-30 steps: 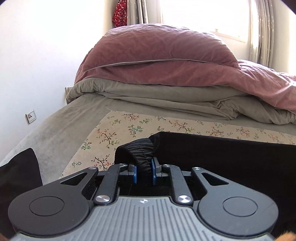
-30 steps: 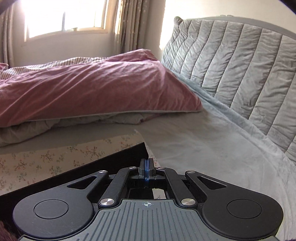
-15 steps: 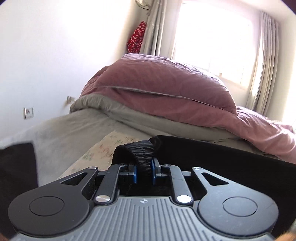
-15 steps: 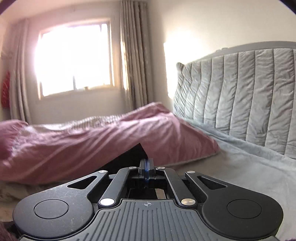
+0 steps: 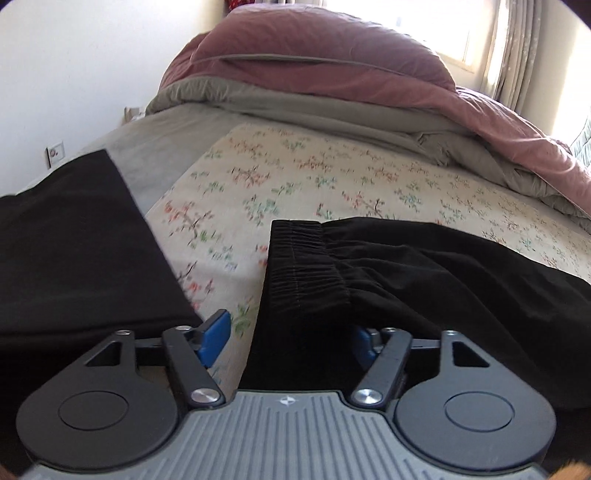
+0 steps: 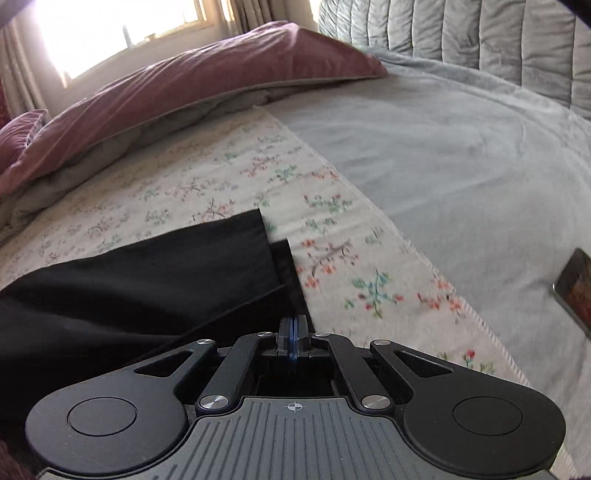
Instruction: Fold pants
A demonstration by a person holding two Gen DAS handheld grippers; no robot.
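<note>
The black pants lie on the floral sheet [image 5: 332, 173]. Their elastic waistband [image 5: 306, 266] sits between the fingers of my left gripper [image 5: 289, 338]. Those jaws are opening, and the blue pads [image 5: 214, 336] stand apart from the cloth. In the right wrist view the leg ends [image 6: 207, 258] rest flat on the floral sheet [image 6: 351, 258], one hem slightly past the other. My right gripper [image 6: 293, 332] is shut, with its tips at the hem corner and the black cloth running under them.
A pink duvet [image 5: 332, 62] over a grey blanket [image 5: 295, 107] is piled at the far side. Another black cloth [image 5: 74, 240] lies at the left. A phone [image 6: 574, 288] rests on the grey bedspread [image 6: 461, 155], with the padded headboard [image 6: 480, 33] beyond.
Both grippers came down toward the bed with the pants. The left jaws opened off the bunched waistband, which now lies on the floral sheet. The right jaws stayed shut.
</note>
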